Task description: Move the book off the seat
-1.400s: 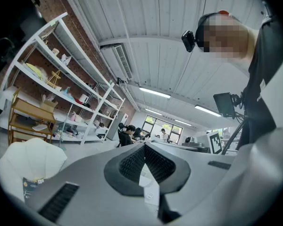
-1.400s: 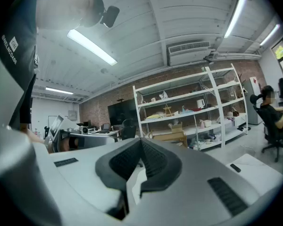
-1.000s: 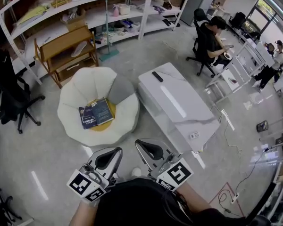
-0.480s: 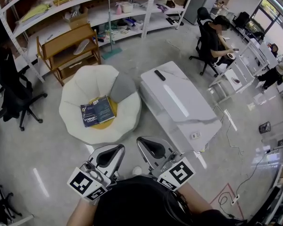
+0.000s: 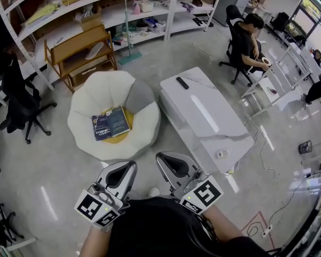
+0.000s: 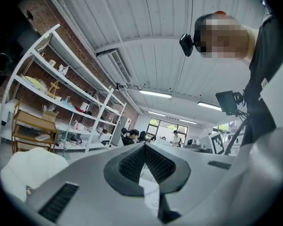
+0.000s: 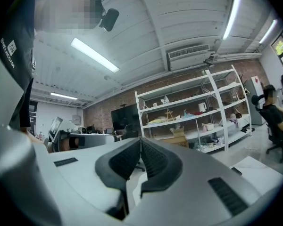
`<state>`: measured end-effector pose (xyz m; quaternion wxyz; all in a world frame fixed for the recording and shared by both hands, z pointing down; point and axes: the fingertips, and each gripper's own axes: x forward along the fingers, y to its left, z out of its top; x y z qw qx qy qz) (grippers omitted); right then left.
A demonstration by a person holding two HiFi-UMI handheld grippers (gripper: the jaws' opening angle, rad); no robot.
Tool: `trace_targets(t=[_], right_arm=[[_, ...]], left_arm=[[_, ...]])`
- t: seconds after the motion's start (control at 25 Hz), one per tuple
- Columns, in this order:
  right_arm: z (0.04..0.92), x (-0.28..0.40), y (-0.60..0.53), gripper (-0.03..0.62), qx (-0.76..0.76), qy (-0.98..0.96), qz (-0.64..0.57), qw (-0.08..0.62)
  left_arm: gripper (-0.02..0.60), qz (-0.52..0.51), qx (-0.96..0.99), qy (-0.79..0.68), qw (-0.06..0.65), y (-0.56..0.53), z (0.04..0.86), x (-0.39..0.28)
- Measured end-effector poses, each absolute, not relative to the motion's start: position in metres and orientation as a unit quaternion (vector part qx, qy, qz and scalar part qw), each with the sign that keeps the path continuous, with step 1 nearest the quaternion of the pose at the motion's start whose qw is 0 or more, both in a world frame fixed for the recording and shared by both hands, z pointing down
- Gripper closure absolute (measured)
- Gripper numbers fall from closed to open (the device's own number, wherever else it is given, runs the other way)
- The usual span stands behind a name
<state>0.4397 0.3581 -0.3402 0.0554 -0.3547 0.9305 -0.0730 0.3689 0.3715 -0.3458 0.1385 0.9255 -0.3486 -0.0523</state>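
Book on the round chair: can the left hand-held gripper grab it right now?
Probably not yet. The book lies well ahead of the left hand-held gripper, whose jaws are shut, though nothing blocks the way.

The head camera looks steeply down on the floor [image 5: 37, 159] from high up — white shelving [image 5: 48, 36] at its top. The left gripper [image 6: 145, 146] and right gripper [image 7: 140, 140] cameras sit close behind their jaws, tilted ceilingward; both catch, seemingly, that shelving.

Bright, evenly lit room
We see ceiling strip lights [image 7: 95, 55] glare white, streaks reflect off the glossy floor [image 5: 48, 202]; fisheye edges bend, corners go black.
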Motion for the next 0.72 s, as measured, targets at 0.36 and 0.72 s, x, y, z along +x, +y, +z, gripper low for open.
trace_targets(t=[0.36, 0.72], right_arm=[[-0.331, 0.443, 0.347, 0.58, -0.345, 0.933, -0.082, 0.057], [-0.322, 0.428, 0.3, 0.58, -0.351, 0.931, -0.094, 0.043]], left_arm=[[0.577, -0.046, 0.917, -0.369, 0.144, 0.358, -0.336, 0.368], [0.577, -0.046, 0.917, -0.364, 0.155, 0.309, -0.329, 0.353]])
